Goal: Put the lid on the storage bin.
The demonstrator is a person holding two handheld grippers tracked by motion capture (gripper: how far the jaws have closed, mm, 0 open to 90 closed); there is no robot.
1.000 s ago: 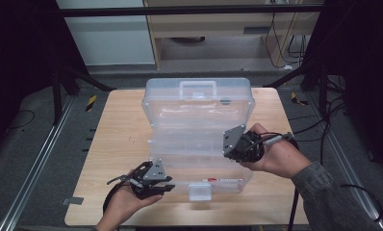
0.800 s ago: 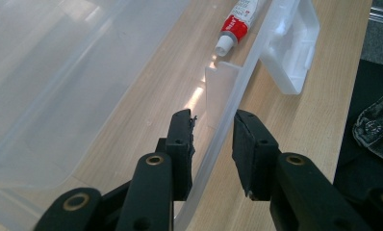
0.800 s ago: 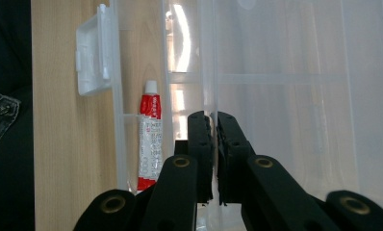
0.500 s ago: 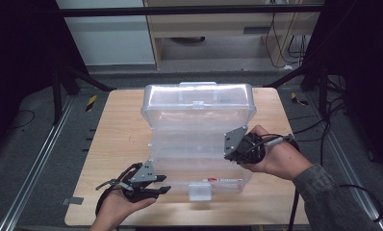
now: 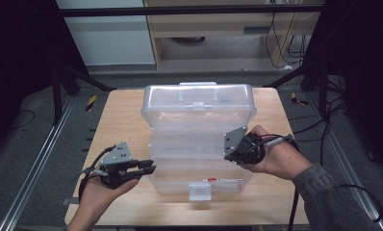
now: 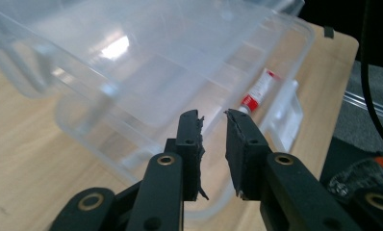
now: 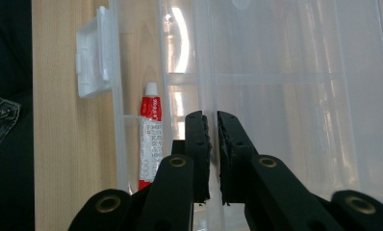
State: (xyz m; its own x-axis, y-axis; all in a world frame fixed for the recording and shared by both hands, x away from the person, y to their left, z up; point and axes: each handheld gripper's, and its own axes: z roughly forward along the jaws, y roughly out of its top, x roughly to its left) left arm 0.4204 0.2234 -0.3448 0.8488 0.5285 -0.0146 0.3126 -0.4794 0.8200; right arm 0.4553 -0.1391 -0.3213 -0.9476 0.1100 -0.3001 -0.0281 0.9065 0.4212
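We clamp the right gripper (image 7: 212,120) on the clear plastic hinged box's raised lid (image 5: 199,103); the left gripper (image 6: 213,120), jaws slightly apart and just closing on nothing, hangs beside the box.

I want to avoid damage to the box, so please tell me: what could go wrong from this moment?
1. The right gripper seems to pinch only the thin edge of the raised lid; the smooth plastic may slip and the lid may drop shut.
2. The left gripper holds nothing, jaws slightly apart beside the clear box, so the box may slide on the table.
3. The red and white tube lies loose inside and may roll.
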